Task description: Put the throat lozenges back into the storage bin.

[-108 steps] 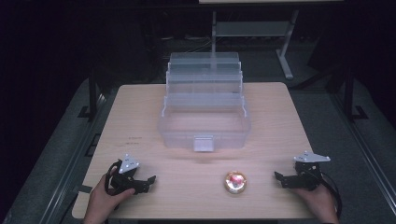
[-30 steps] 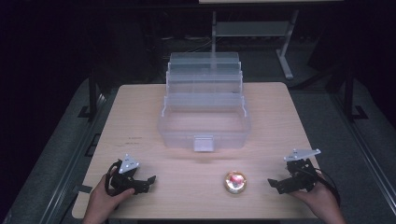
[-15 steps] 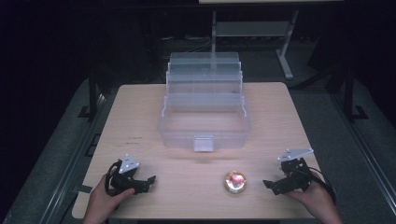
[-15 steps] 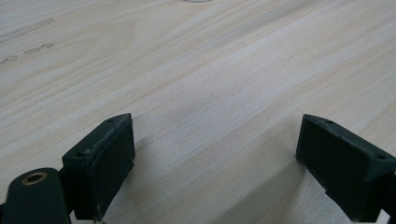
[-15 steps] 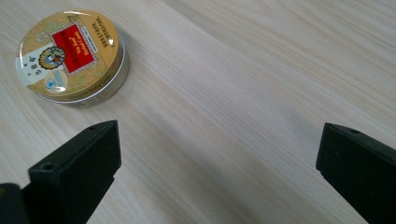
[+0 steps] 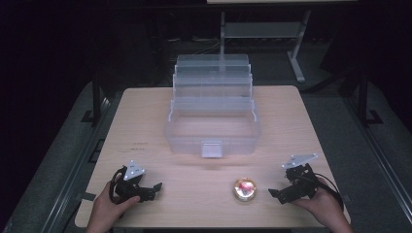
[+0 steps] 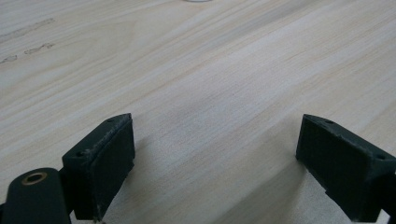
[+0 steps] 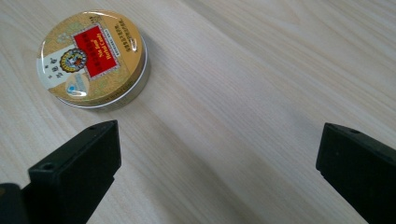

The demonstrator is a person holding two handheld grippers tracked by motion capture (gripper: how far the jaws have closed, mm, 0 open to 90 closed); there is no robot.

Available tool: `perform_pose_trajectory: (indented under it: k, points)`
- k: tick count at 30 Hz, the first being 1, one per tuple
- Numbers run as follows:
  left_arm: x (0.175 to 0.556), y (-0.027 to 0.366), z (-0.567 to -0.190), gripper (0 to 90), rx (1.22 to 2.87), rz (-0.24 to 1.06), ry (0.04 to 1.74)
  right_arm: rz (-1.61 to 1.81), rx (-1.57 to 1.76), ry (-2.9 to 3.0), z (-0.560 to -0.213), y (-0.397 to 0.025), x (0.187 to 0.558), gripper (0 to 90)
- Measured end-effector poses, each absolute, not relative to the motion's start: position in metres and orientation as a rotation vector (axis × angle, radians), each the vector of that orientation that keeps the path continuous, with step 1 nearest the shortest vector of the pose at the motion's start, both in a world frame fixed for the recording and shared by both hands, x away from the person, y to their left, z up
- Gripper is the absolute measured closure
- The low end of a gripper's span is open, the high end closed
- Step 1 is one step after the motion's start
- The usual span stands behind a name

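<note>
Both grippers, left gripper and right gripper, gape wide, holding nothing. Approaching off-centre, 1 jaw could likely nudge the round tin and send it skidding across the table.

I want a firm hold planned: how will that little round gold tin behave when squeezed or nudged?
The tin looks like rigid metal, so probably stiff. Its glossy lid and low rim may slip. Lying flat on the table, it should slide, not roll. The right claw is open beside it.

A pale wooden table stood in a dark room, lit from above. Behind it a grey metal stand rose from the dim floor, and dark rails flanked both sides
</note>
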State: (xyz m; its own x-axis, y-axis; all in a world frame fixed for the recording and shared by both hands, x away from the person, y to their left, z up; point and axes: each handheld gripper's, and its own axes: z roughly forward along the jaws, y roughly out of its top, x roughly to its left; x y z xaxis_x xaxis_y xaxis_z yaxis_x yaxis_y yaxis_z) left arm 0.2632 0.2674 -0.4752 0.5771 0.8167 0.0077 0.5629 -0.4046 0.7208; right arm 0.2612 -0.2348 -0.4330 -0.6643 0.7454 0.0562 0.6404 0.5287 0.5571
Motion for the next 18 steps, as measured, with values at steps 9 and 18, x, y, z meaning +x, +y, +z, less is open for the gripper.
perform_pose_trajectory:
  k: [9, 18]
  points:
    - [0.263, 0.267, -0.475, 10.7, 2.122, 0.476, 1.094, 0.83, 1.144, 2.605, -0.433, -0.226, 0.263, 0.0]
    - [0.263, 0.267, -0.475, 10.7, 2.123, 0.476, 1.094, 0.835, 1.126, 2.624, -0.432, -0.218, 0.263, 0.0]
